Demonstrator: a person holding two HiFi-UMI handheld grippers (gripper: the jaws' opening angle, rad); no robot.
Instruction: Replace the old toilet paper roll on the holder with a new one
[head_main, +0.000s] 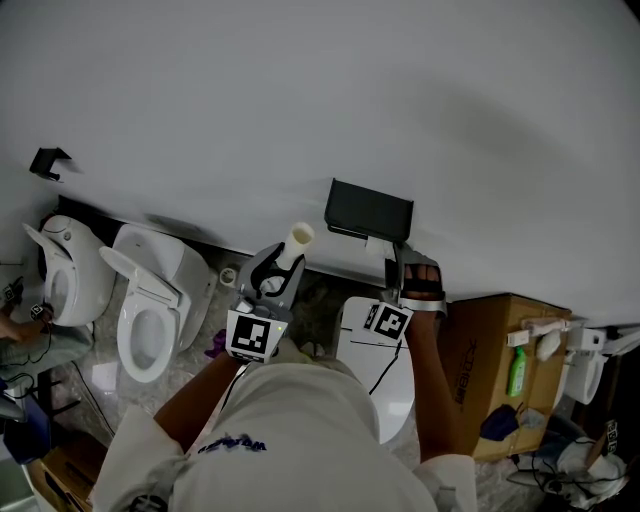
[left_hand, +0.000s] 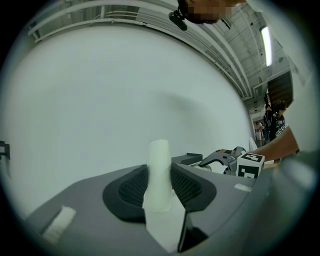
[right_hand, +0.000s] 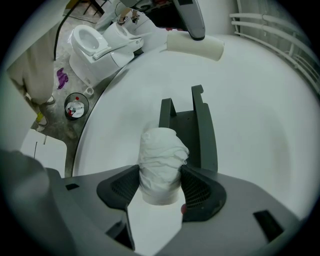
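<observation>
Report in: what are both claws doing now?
Left gripper shut on bare tube. Right gripper shut on paper roll, facing empty holder. Nothing between.

I can read nothing for certain. The cardboard box at the far right carries dark print on its side, too blurred to spell out. The blue print on my shirt is equally illegible.
</observation>
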